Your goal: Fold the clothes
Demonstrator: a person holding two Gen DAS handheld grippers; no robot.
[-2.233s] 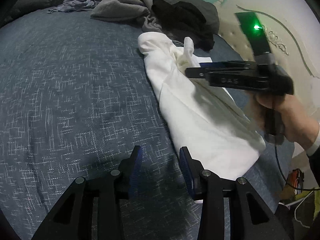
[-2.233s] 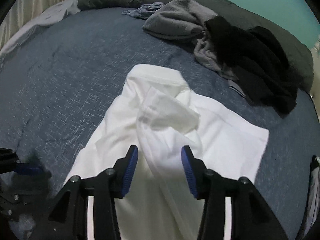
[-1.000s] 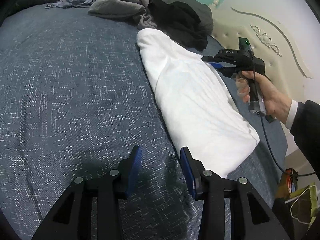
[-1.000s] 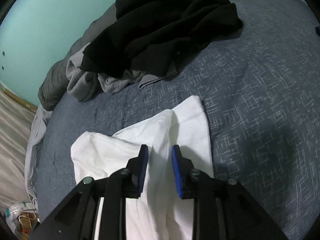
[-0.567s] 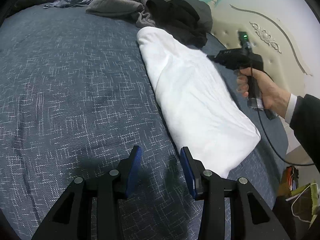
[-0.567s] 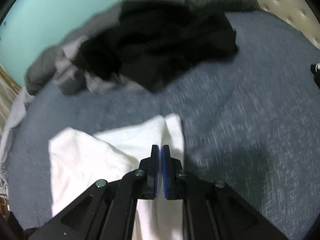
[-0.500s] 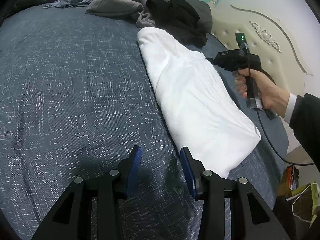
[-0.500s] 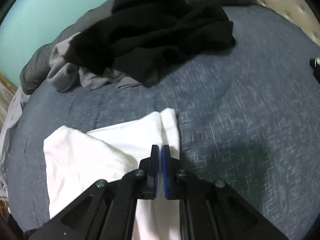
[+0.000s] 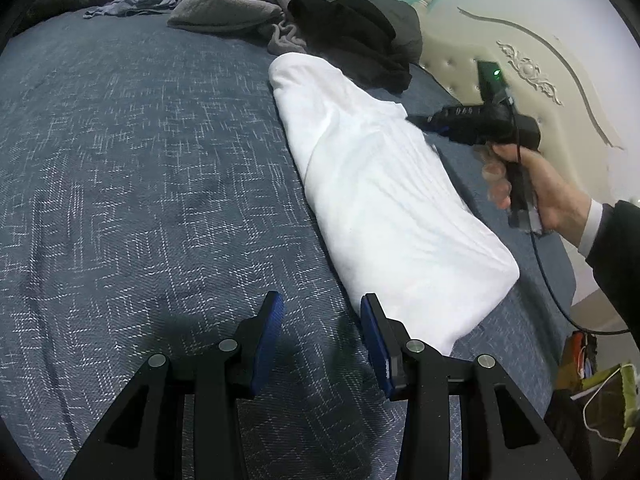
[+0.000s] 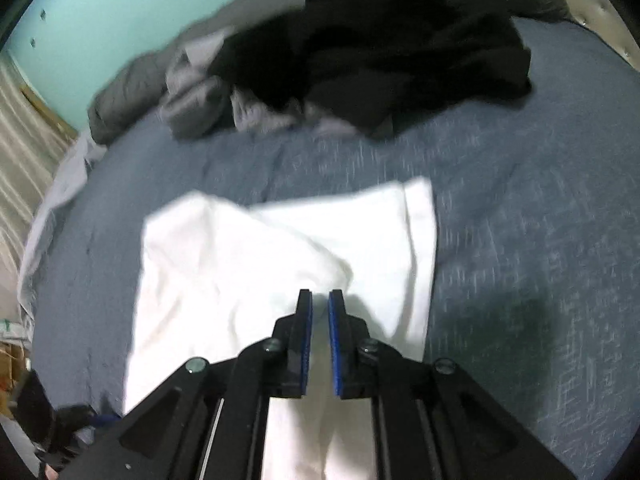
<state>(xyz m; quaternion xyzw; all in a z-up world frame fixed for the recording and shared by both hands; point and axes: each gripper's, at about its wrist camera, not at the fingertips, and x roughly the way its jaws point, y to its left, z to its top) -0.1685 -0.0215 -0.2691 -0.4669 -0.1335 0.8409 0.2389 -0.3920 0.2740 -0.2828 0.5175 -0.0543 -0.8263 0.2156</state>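
Your left gripper hangs low over the blue bed cover with its jaws spread wide and nothing between them, just beside the near end of the white garment. That garment lies in a long folded strip on the bed, running away toward the pile of dark and grey clothes by the headboard. From the left wrist view your right hand grips the handle of the right gripper, but the tip is smeared with motion blur there, so you can't read the jaws from that side. The right wrist view helps: the two blue pads sit almost together with a thin gap, hovering over the white cloth and pinching nothing that I can see. That whole view is blurry too, so the far pile is mostly a black blob on grey. The garment's near end is cut off behind the gripper body in that view, and a dark sleeve runs off the frame edge.
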